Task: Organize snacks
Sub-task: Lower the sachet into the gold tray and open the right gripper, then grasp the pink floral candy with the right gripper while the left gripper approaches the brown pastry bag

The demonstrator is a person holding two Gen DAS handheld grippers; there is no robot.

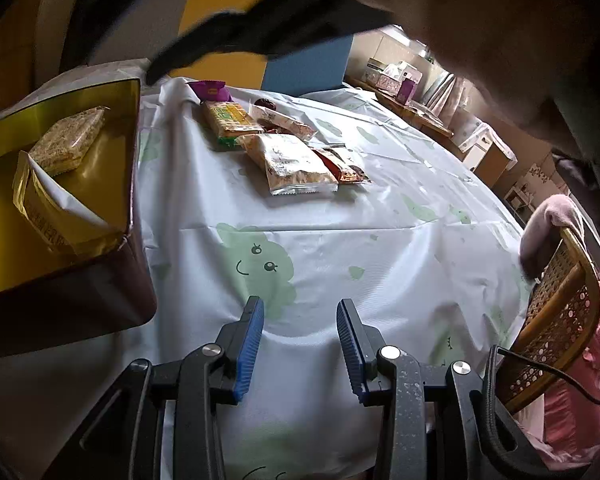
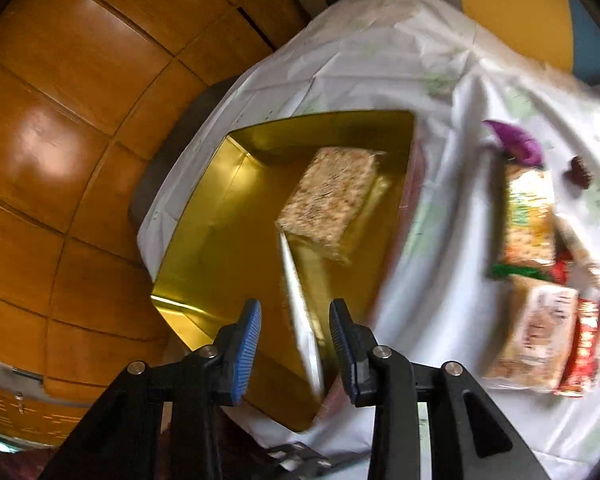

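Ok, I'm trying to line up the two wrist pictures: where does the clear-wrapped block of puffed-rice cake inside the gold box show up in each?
Left wrist view: clear-wrapped block of puffed-rice cake, far left, in the gold-lined box.
Right wrist view: the same block at centre, beyond the fingers, in the box.
Shared landmark: the purple snack packet on the white tablecloth, at the far end of the snack row.

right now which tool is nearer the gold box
Right. The right tool hangs just above the gold box, over its near edge. The left tool sits over bare tablecloth, with the box off to its left.
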